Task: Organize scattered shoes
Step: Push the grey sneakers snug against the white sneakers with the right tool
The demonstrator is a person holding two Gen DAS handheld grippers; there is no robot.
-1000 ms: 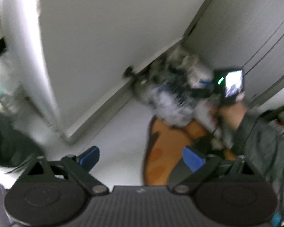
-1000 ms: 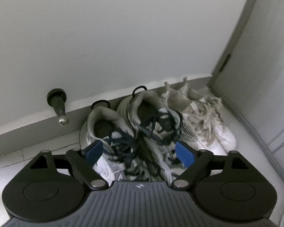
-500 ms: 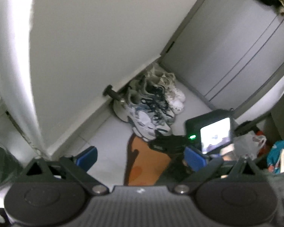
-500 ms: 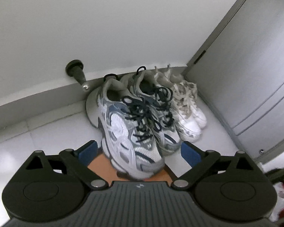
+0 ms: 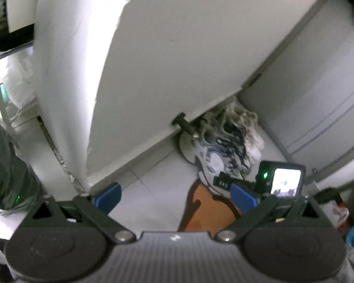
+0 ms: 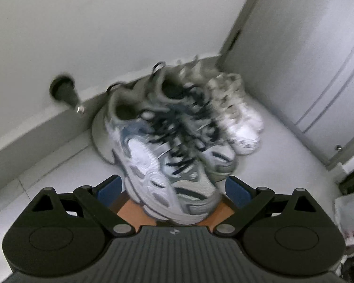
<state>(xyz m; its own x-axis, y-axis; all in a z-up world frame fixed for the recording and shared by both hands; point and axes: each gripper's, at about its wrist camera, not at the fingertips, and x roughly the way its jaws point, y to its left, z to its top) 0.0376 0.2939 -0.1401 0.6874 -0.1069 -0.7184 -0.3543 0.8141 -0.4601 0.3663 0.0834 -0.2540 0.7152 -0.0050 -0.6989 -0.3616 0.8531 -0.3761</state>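
A pair of grey, white and blue sneakers with dark laces (image 6: 167, 146) stands side by side against the wall, toes toward me. A smaller white pair (image 6: 238, 118) stands right beside it, near the door. Both pairs show blurred in the left wrist view (image 5: 221, 146). My right gripper (image 6: 174, 189) is open and empty, just in front of the sneakers' toes, not touching them. My left gripper (image 5: 175, 197) is open and empty, farther back above the floor. The right gripper's camera unit (image 5: 280, 181) shows in the left wrist view.
A black door stop (image 6: 66, 94) sticks out of the skirting left of the shoes. An orange mat (image 5: 210, 210) lies on the white floor under the sneaker toes. A grey door (image 6: 306, 47) closes the corner on the right. Bags (image 6: 349, 214) lie at far right.
My right gripper has drawn back from over the sneakers, then shifted a little; the shoes stay in place. My left gripper has risen and pulled back, its view swinging left.
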